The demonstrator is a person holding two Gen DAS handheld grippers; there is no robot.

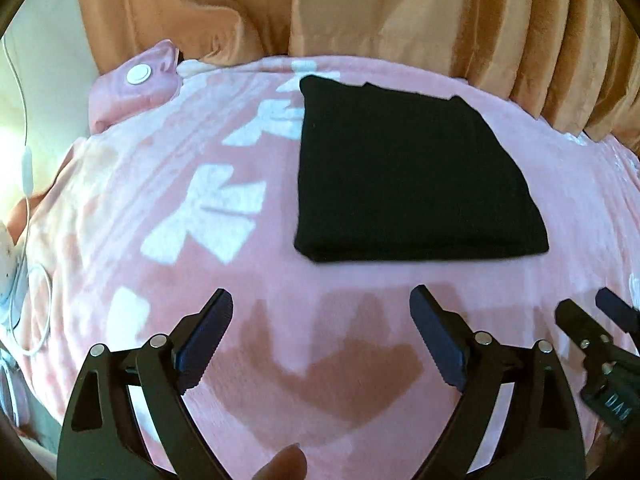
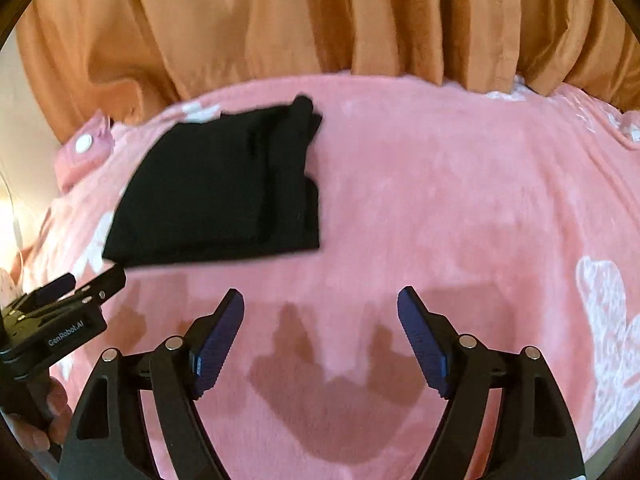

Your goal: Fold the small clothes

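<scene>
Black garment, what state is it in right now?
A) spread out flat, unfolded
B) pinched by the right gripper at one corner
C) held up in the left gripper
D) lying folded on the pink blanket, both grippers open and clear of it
D: the black garment lies as a compact folded rectangle on the pink blanket, while the left gripper and right gripper stand open short of it, holding nothing.

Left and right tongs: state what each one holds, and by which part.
Nothing is held. The left tongs and right tongs are both open, short of the folded black cloth garment on the pink fleece blanket.
</scene>
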